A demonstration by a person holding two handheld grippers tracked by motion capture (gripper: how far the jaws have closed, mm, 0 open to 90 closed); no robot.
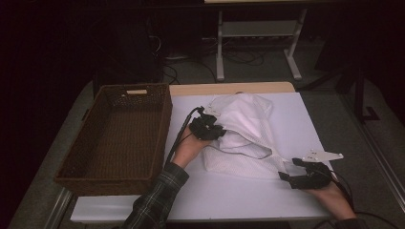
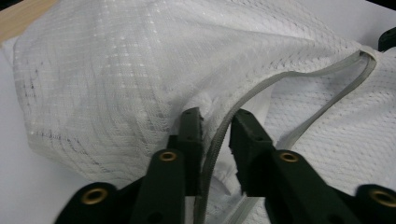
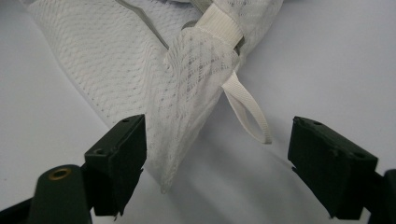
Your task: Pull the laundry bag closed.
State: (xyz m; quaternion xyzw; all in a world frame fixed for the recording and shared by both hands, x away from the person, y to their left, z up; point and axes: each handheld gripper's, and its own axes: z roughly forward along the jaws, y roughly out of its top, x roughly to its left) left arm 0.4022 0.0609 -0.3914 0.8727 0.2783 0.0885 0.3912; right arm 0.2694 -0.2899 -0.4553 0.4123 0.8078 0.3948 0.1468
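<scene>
Mesh fabric lies heaped on the white surface before us: a white laundry bag sits between our two hands, toward the far middle of the surface, with its pale zipper edge curving across the cloth in the left gripper view. Our left gripper rests against the bag's near-left side, and in its own view the jaws stand nearly together with the zipper edge and a fold of mesh running between them; the narrow gap suggests a pinch on that edge, though we cannot be sure that the pads press it firmly. Our right gripper sits at the bag's near-right corner, jaws spread wide. In the right gripper view that corner hangs down between the jaws, brushing close to the left one, while a white strap loop dangles beside it, apart from the right jaw. To the left of the bag a brown wicker basket stands on the surface, its near wall just beside our left forearm in a plaid sleeve. The left gripper's black cable trails along the basket's right wall, between the basket and the bag. Beyond the far edge of the surface we see a white frame on the dim floor, with cables around it.
</scene>
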